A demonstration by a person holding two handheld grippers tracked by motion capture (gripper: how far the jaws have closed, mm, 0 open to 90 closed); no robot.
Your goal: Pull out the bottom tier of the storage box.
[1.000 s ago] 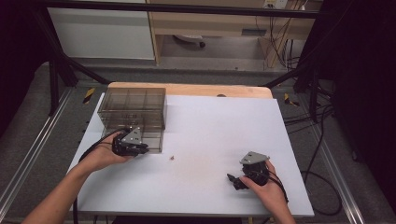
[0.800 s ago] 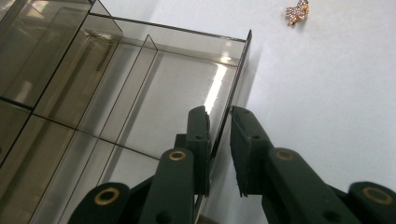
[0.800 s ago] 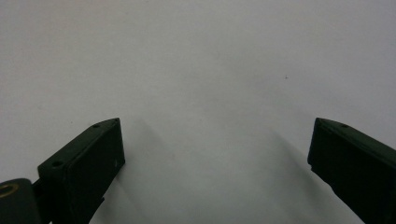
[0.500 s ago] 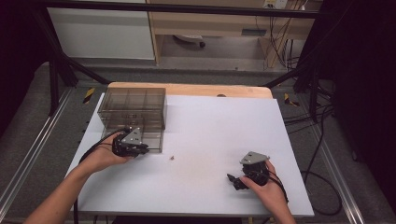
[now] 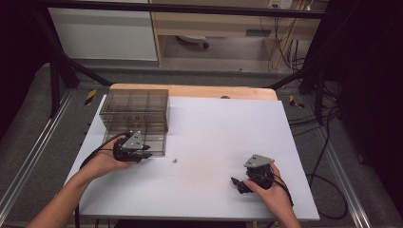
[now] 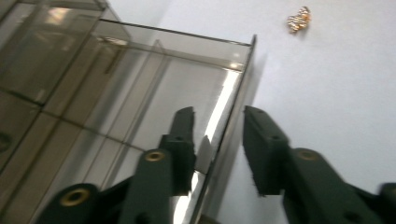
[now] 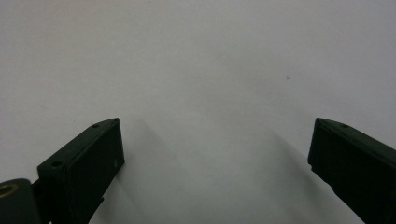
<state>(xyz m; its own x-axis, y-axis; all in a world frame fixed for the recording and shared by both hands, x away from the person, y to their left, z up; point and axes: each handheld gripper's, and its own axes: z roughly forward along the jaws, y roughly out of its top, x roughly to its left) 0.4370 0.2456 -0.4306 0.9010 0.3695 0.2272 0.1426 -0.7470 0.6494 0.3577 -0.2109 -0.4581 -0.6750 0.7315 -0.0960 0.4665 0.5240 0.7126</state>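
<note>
From above, the left gripper (image 5: pixel 142 153) sits at the front of a pulled-out drawer (image 5: pixel 154 142) under a smoky clear box (image 5: pixel 135 110) on the white bench (image 5: pixel 214 128). A tiny gold thing (image 5: pixel 175 160) lies just beside the drawer. The right gripper (image 5: pixel 239 184) rests low, well apart.

In the left gripper view, the fingers (image 6: pixel 184 135) have just been opening. The drawer's front wall (image 6: pixel 233 116) stands between them, not squeezed.

In the right gripper view, the fingers (image 7: pixel 88 163) are wide open over bare bench.
</note>
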